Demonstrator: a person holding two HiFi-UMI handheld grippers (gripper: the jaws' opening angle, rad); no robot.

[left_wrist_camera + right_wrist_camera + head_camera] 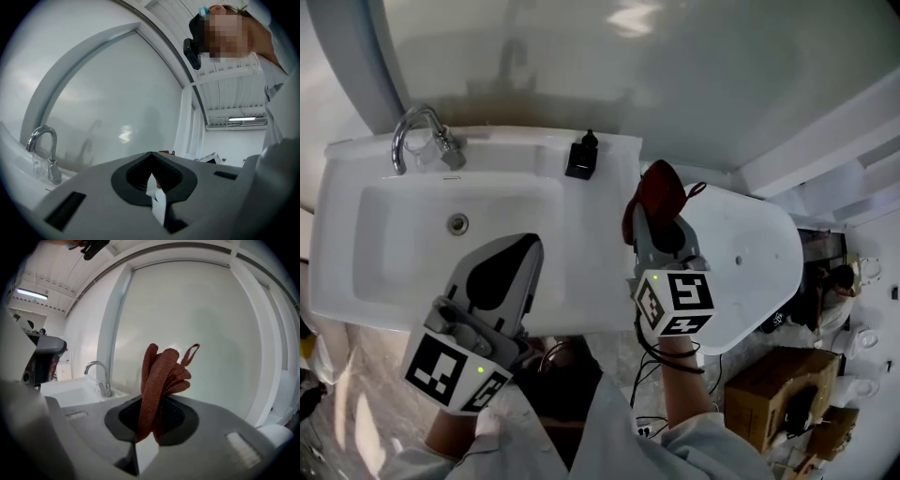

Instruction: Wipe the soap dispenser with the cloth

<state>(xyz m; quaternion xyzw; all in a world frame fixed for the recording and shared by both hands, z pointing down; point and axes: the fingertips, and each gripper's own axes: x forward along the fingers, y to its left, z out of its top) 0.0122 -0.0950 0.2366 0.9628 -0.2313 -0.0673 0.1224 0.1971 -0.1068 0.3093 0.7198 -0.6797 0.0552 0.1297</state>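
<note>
Bright, even white light fills all three views. A ceiling tube lamp (246, 120) glows in the left gripper view; soft glare sits on the pale wall panel (581, 66), with the tap (417, 136) casting a faint shadow there. Both gripper views bend strongly toward dark round edges.

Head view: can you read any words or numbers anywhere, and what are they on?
No words or numbers can be read.
Left gripper and right gripper cubes: only black-and-white square patterns, no letters.
Soap dispenser: no label shows.
White lid: a small dark mark near its edge, too small to read.
</note>
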